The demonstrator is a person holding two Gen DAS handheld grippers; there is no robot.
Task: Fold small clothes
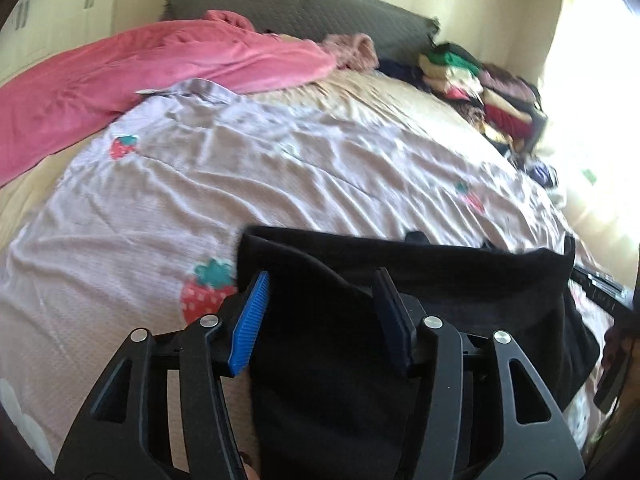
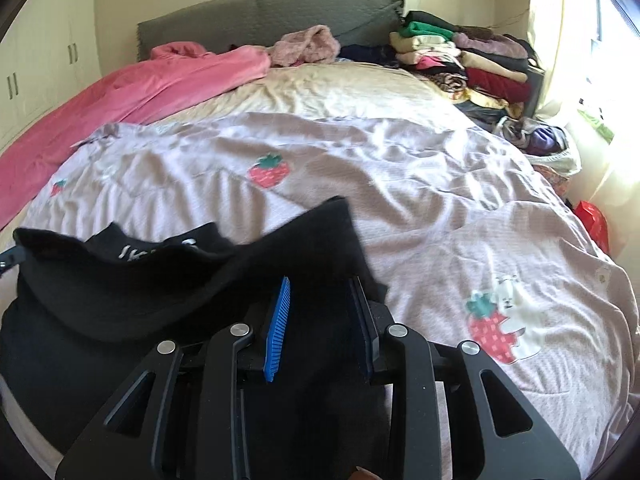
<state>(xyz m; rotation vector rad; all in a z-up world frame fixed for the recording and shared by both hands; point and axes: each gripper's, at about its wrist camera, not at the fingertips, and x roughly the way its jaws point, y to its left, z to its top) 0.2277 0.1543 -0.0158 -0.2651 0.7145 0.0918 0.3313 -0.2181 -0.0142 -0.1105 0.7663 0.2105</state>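
A black garment (image 1: 440,280) with white lettering (image 2: 160,250) hangs stretched between my two grippers, just above the pale strawberry-print cover (image 1: 240,184). In the left wrist view my left gripper (image 1: 320,276) has its jaws well apart. The black cloth lies loosely between the blue pad (image 1: 250,320) and the dark pad (image 1: 394,316), with no clear pinch. In the right wrist view my right gripper (image 2: 320,280) has narrow jaws closed on a bunched corner of the black garment (image 2: 312,240), which rises ahead of the fingers.
A pink blanket (image 2: 132,92) lies along the left of the bed below the grey headboard (image 2: 260,16). Stacks of folded clothes (image 2: 460,56) fill the far right corner. Loose clothes (image 2: 536,136) and a red bag (image 2: 594,220) sit by the bright window side.
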